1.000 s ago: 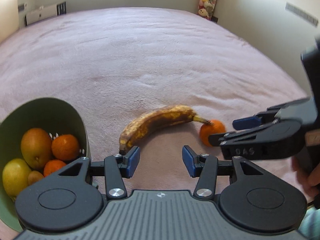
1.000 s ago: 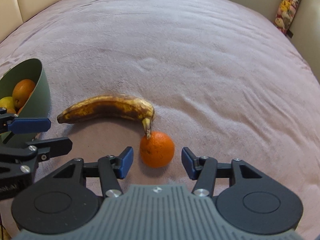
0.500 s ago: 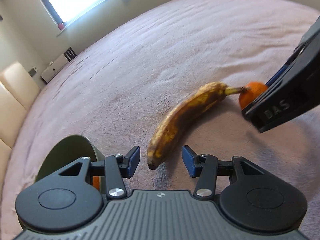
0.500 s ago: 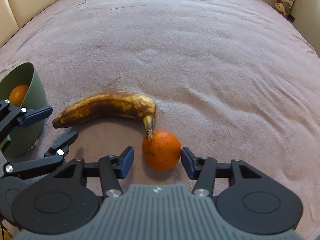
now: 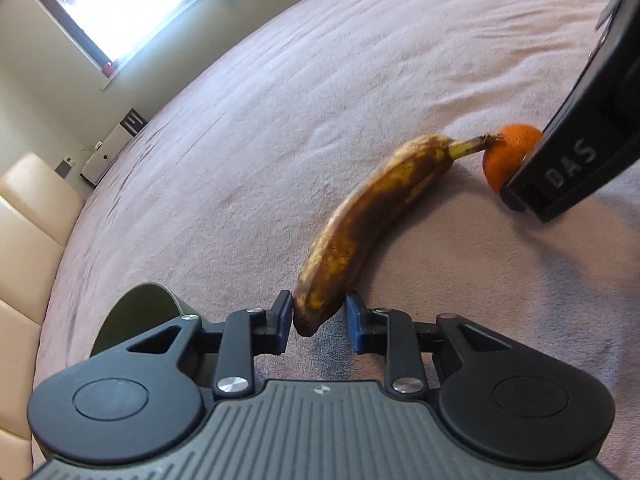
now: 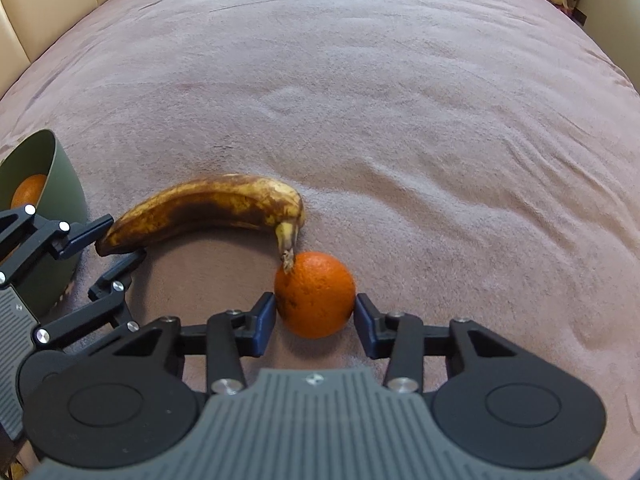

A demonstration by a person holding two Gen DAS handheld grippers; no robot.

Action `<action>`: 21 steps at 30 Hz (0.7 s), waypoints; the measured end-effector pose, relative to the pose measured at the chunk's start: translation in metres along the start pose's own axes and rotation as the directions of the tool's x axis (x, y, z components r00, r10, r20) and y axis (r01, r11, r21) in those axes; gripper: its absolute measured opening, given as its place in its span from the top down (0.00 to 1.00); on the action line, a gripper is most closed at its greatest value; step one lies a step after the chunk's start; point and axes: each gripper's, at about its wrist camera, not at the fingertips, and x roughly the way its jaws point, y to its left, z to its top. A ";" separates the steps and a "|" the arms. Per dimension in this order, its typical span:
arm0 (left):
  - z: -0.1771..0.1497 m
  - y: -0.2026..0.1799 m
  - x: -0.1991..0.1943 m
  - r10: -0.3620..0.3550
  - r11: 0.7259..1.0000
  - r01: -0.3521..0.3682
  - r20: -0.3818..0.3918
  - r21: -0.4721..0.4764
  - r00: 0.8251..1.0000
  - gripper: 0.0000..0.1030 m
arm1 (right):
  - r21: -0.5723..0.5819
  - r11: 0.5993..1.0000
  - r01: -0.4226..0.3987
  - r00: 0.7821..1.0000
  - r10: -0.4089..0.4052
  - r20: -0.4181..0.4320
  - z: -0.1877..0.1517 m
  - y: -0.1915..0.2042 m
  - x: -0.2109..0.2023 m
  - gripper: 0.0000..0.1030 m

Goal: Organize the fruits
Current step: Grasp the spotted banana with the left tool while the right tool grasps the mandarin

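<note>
Banana [image 5: 372, 224] tip sits between the left claw [image 5: 318, 316] pads, orange [image 6: 316, 294] between the right claw [image 6: 315, 322], both narrow, neither visibly clamped; each wants a gentle, centred squeeze before lifting toward the bowl [image 6: 66, 184].

Brown-mottled yellow banana [image 6: 208, 210], orange fruit [image 6: 315, 294], green bowl [image 6: 60, 184].

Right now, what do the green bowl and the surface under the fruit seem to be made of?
The dull olive-green bowl looks like matte plastic or coated metal: smooth thin wall, no gloss; I cannot tell which. The mauve surface looks like soft plush fabric: fine nap with creases.
</note>
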 end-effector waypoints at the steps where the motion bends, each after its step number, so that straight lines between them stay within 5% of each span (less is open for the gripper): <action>1: 0.001 -0.001 -0.004 -0.002 1.000 0.002 0.006 0.004 1.000 0.70 | 0.002 1.000 0.000 1.000 0.000 -0.004 0.000 0.001 -0.001 0.61; 15: -0.005 -0.026 -0.048 -0.226 0.974 0.225 -0.016 -0.007 0.974 0.79 | 0.064 0.998 -0.013 0.999 0.015 -0.044 -0.012 -0.013 -0.022 0.63; 21: -0.006 -0.005 -0.048 -0.335 0.934 0.333 0.007 -0.130 0.942 0.66 | 0.083 0.996 -0.034 0.998 0.038 -0.051 -0.019 -0.018 -0.024 0.63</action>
